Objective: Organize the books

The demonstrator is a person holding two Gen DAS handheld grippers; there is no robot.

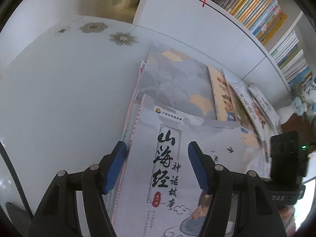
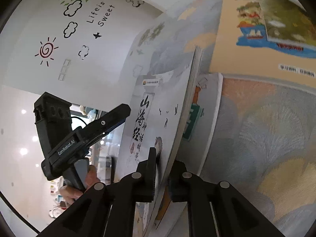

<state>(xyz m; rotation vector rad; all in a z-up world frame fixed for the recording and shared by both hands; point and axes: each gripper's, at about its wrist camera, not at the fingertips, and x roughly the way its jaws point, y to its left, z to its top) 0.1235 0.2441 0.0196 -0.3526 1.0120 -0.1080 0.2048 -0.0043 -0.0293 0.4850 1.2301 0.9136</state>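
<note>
The black right gripper [image 2: 161,175] is nearest the lens, its jaws clenched on the lower edge of a thin pale-grey paperback with black brush-lettered title [image 2: 158,106], held tilted above the pile. The black left gripper with blue ribbed pads [image 1: 157,165] hovers over that same book's cover [image 1: 177,158], jaws released, one pad at its spine edge and one over the cover. Beneath lies a flat grey book with fan-leaf pattern [image 1: 177,79], and beside it more picture books [image 1: 244,106] fanned out on the white table [image 1: 59,98]. Behind, a white shelf [image 1: 197,19] holds upright spines [image 1: 256,6]. The table's left side lies bare.
</note>
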